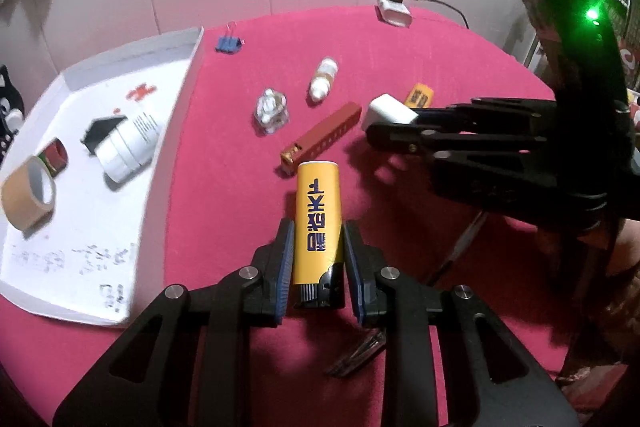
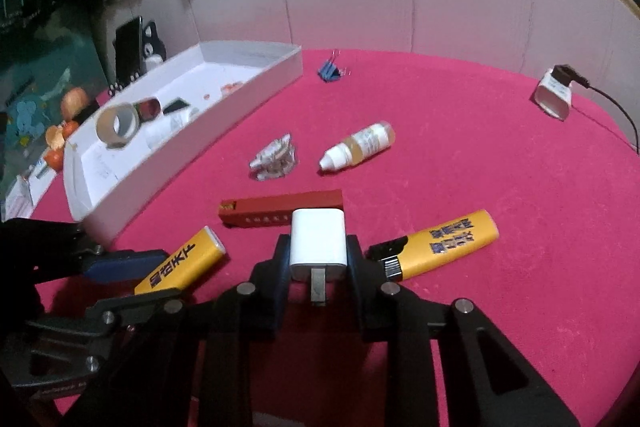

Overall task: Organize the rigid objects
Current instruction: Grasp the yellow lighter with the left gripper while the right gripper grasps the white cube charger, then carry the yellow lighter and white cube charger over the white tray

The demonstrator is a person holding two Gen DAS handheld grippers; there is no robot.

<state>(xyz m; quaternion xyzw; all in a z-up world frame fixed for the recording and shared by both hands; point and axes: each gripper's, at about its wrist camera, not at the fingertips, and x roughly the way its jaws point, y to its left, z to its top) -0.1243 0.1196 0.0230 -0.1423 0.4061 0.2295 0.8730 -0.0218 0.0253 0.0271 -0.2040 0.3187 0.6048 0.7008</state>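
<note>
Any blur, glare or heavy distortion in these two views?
Left wrist view: fisheye curves the table edge; white tray smeared by blur; a green light flares top right. Right wrist view: sharper, same curving, dim corners, soft shadows under the white charger.

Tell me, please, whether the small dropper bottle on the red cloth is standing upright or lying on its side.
Lying on its side. The dropper bottle rests lengthwise on the red cloth, white tip pointing toward the tray.

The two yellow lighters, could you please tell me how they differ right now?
The first yellow lighter sits clamped between the left gripper's jaws; the second yellow lighter lies loose on the red tablecloth, beside the right gripper. Their printed characters differ too. Both have yellow bodies, blue print and black tops.
</note>
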